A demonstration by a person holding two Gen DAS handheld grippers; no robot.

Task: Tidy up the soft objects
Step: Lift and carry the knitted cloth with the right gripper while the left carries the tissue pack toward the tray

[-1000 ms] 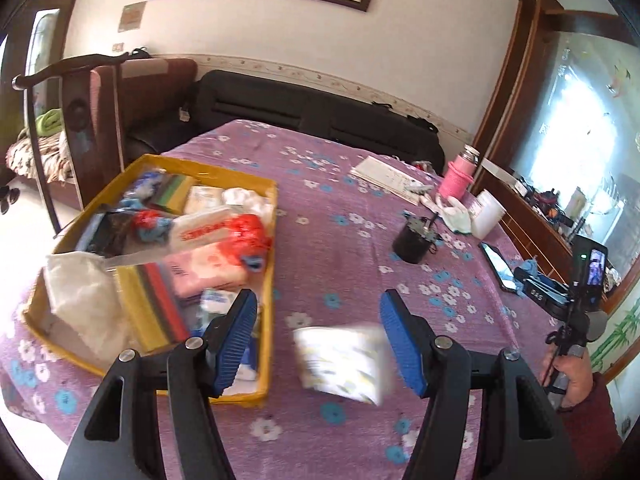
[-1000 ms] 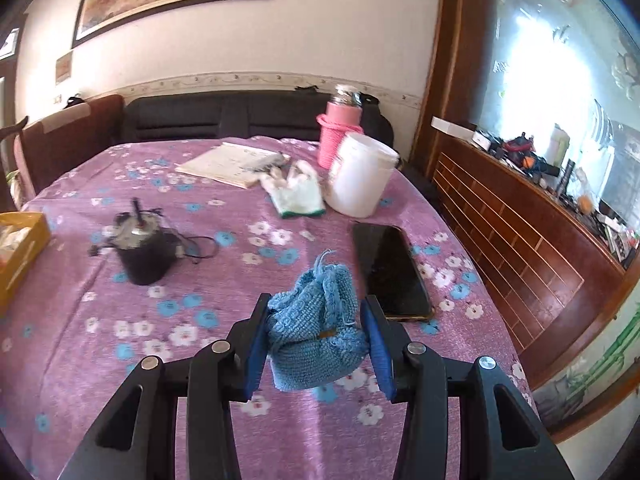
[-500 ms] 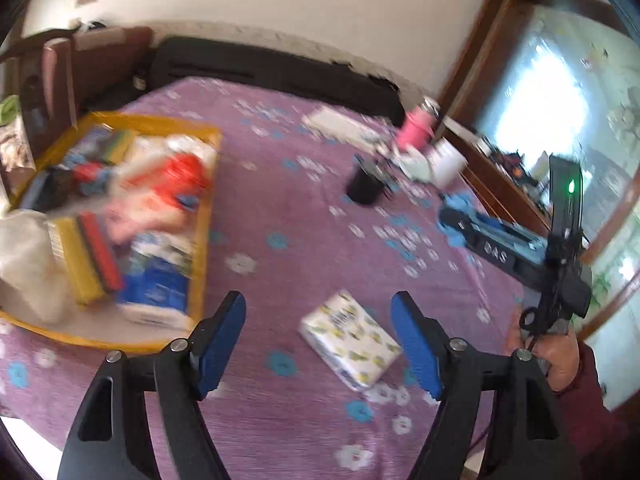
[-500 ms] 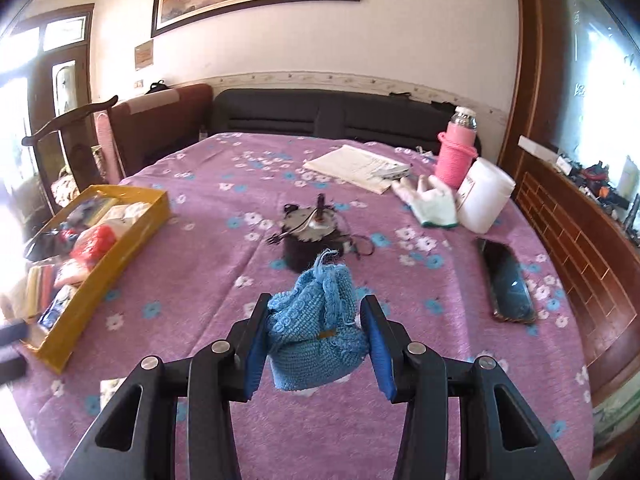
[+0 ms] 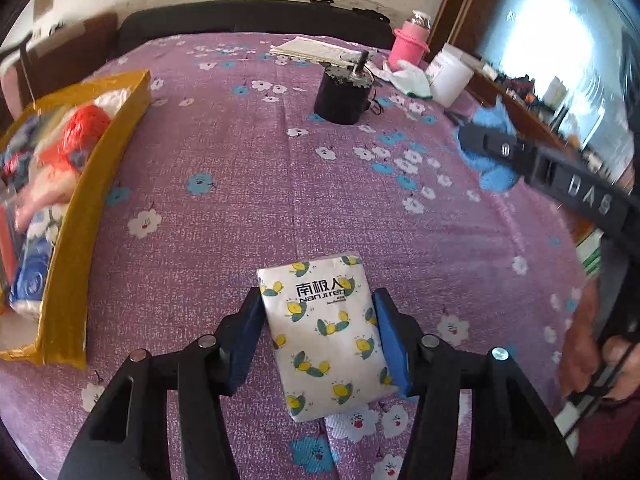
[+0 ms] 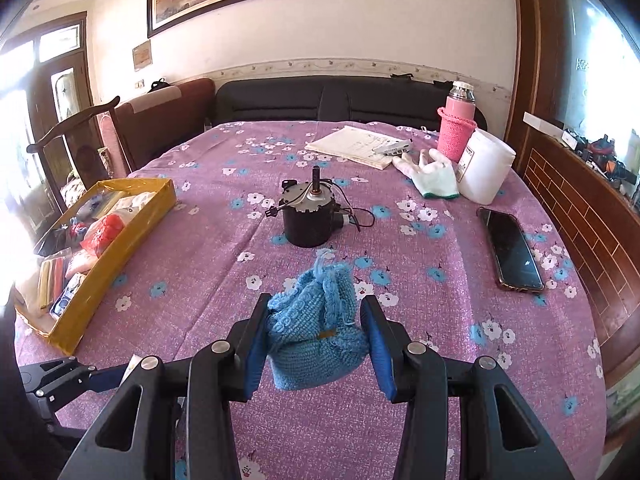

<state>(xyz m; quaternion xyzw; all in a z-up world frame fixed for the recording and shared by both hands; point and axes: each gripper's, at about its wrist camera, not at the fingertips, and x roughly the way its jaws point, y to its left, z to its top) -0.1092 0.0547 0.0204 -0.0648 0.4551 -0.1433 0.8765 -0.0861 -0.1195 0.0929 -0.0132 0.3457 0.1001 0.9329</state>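
A purple flowered tablecloth (image 6: 400,420) covered the table, a dark sofa (image 6: 340,100) behind. The left gripper (image 5: 320,336), jaws closing, straddled the tissue pack (image 5: 328,332) at lower centre. The right gripper (image 6: 314,344) pinched the blue knit (image 6: 316,332). A yellow tray (image 6: 120,248) sat left.

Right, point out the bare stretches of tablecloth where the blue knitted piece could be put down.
Bare cloth lies between the yellow tray and the black motor, and between the motor and the phone. The far right corner is crowded: papers, glove, pink bottle, white tub. The tray itself looks full.
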